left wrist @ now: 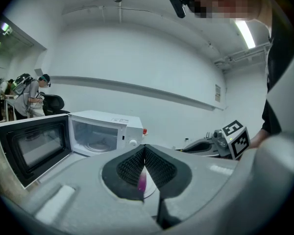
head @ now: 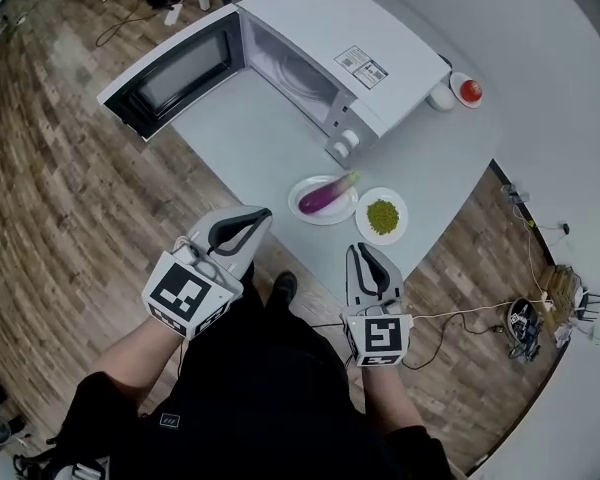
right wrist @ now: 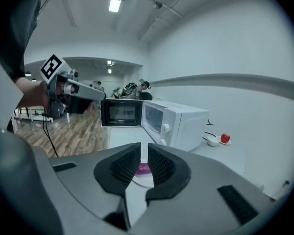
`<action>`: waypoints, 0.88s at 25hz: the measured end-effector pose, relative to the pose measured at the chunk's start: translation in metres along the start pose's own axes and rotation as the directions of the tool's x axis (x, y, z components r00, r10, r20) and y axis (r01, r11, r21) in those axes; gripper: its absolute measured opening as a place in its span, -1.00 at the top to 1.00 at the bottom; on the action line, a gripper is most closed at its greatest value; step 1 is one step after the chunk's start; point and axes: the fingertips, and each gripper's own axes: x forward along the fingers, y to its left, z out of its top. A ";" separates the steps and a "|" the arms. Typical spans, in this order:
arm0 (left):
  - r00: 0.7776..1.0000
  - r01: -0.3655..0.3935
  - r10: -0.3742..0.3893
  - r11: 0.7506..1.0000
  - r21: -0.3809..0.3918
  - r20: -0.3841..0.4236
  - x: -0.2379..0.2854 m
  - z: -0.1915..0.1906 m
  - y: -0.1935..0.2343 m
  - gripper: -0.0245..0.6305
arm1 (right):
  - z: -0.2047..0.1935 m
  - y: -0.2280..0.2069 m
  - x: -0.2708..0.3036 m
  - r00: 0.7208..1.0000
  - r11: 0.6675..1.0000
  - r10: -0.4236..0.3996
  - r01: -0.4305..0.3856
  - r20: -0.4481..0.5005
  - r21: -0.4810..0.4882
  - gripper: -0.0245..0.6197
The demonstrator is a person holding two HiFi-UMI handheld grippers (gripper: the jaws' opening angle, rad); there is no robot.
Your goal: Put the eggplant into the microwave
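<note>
The eggplant (head: 325, 195) is seen ahead of the slightly parted, empty right gripper (head: 365, 250); the left gripper (head: 263, 214) is clenched.

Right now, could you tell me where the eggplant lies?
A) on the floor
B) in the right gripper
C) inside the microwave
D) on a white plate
D: the eggplant lies on the white plate, on the table in front of the open microwave.

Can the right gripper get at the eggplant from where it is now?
Likely yes. The eggplant lies bare on its plate near the table edge, straight ahead of the right gripper, with nothing between. The jaws stand only slightly apart and empty, so they would probably need to open wider.
</note>
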 end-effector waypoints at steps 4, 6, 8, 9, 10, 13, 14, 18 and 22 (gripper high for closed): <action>0.999 -0.050 0.050 0.999 -0.022 -0.012 0.003 -0.017 0.013 0.90 | -0.014 -0.008 0.020 0.999 0.996 0.009 -0.013 -0.049 -0.092 0.76; 0.998 -0.053 0.053 0.998 -0.033 -0.022 0.005 -0.024 0.016 0.90 | -0.024 -0.006 0.032 0.996 0.988 0.018 -0.031 -0.085 -0.154 0.76; 0.998 -0.051 0.050 0.998 -0.038 -0.032 0.008 -0.029 0.019 0.90 | -0.035 -0.001 0.045 0.993 0.973 0.030 -0.055 -0.115 -0.223 0.76; 0.998 -0.050 0.049 0.998 -0.033 -0.036 0.010 -0.033 0.020 0.90 | -0.039 0.001 0.051 0.991 0.964 0.034 -0.066 -0.129 -0.258 0.76; 0.998 -0.050 0.048 0.998 -0.029 -0.037 0.012 -0.037 0.021 0.90 | -0.045 0.003 0.056 0.989 0.953 0.035 -0.076 -0.144 -0.292 0.76; 0.998 -0.047 0.045 0.998 -0.047 -0.043 0.018 -0.052 0.025 0.90 | -0.061 0.002 0.065 0.982 0.927 0.016 -0.085 -0.187 -0.364 0.75; 0.998 -0.045 0.043 0.998 -0.051 -0.047 0.020 -0.056 0.026 0.90 | -0.065 0.000 0.068 0.981 0.922 0.008 -0.082 -0.195 -0.378 0.75; 0.998 -0.041 0.037 0.997 -0.059 -0.057 0.029 -0.075 0.031 0.90 | -0.086 -0.001 0.082 0.973 0.902 -0.002 -0.098 -0.230 -0.420 0.70; 0.998 -0.040 0.036 0.997 -0.066 -0.052 0.039 -0.093 0.034 0.90 | -0.110 0.006 0.097 0.966 0.860 0.011 -0.142 -0.260 -0.491 0.65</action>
